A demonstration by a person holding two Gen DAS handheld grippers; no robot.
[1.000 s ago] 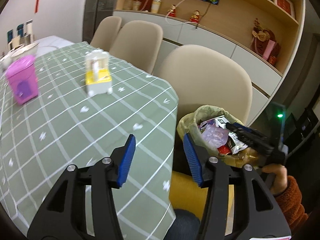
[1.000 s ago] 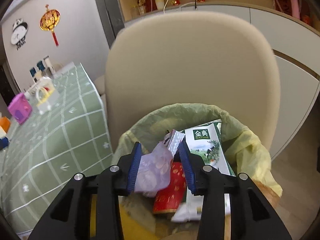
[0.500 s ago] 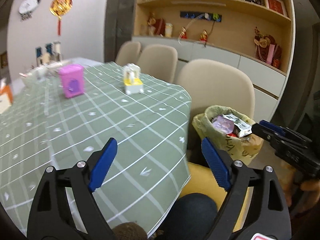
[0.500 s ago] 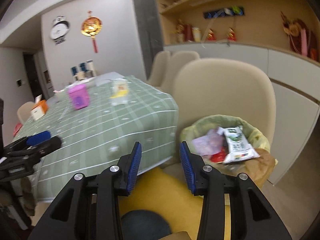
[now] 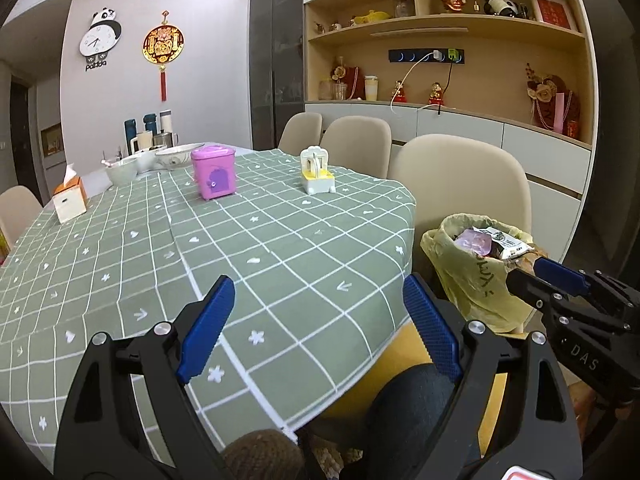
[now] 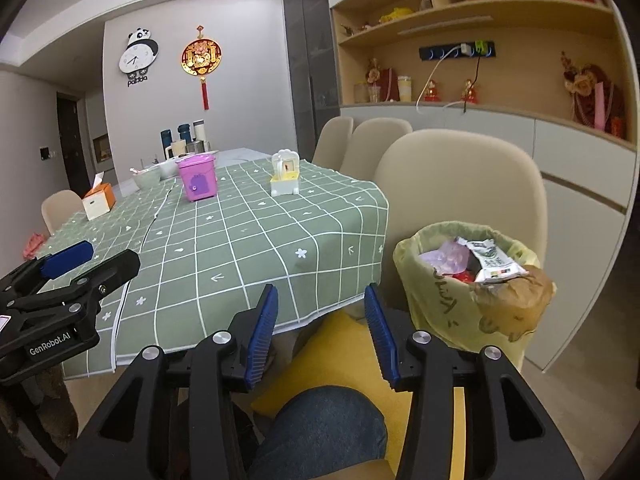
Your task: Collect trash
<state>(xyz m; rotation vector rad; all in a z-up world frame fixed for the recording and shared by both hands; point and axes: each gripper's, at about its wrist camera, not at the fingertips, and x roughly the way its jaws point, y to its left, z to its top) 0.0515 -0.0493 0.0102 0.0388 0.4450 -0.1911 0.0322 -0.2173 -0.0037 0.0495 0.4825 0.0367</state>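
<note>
Crumpled wrappers and a printed foil packet fill a bin (image 6: 464,292) lined with thin yellow plastic, beside a green grid-patterned tablecloth (image 6: 240,240). The left gripper (image 5: 316,328), marked "GenRobot.AI", stands wide apart, empty. The right gripper (image 6: 322,330) has just been opening, nothing between its ribbed blue pads (image 6: 262,330).

Your room is evenly lit, soft indoor light, a bit dim toward the dark doorway at far left. Both views are sharp, no motion blur. Heavy fisheye: your shelves (image 5: 440,24) and ceiling line bow hard, and black vignette eats all the corners. Mild sheen on the grey glossy panel (image 6: 308,60). Only soft shadow sits under the counter (image 5: 200,248) edge.
</note>
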